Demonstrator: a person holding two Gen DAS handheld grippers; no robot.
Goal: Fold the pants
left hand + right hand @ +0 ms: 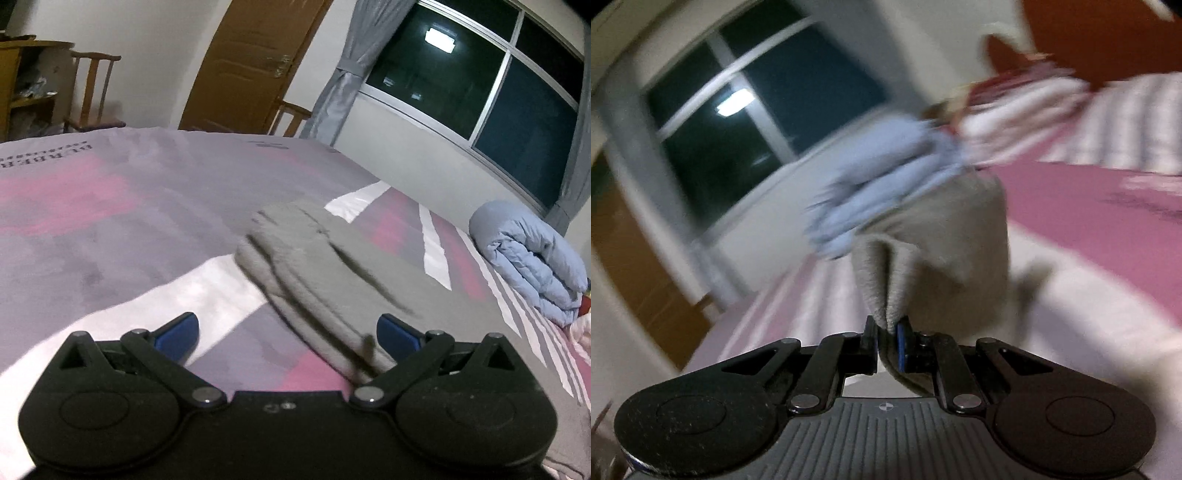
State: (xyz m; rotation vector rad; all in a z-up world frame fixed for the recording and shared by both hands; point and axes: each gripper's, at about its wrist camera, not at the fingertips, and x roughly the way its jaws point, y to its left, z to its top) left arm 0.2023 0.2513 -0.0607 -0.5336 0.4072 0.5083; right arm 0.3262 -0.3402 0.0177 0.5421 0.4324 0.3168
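On the pink-and-grey striped bedsheet (110, 229) we are lifting soft grey fleece pants (317, 266): right gripper (887, 332) pinching a bunched edge, left gripper (288, 332) spread, empty. That shallow pinch may be slipping, undoing folds.

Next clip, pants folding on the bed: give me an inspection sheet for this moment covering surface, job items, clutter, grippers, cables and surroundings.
Surface: bed cover, grey with pink blocks and white stripes.
Job's things: grey pants lying in a folded bundle on the cover; one end is pinched and lifted in the right wrist view.
Clutter: rolled light blue quilt at the bed's far side; striped bedding beside it, blurred.
Grippers: left gripper open, empty, above the pants' near end; right gripper shut on pants fabric.
Cables: nothing seen.
Surroundings: dark window, grey curtain, wooden door, wooden chair.
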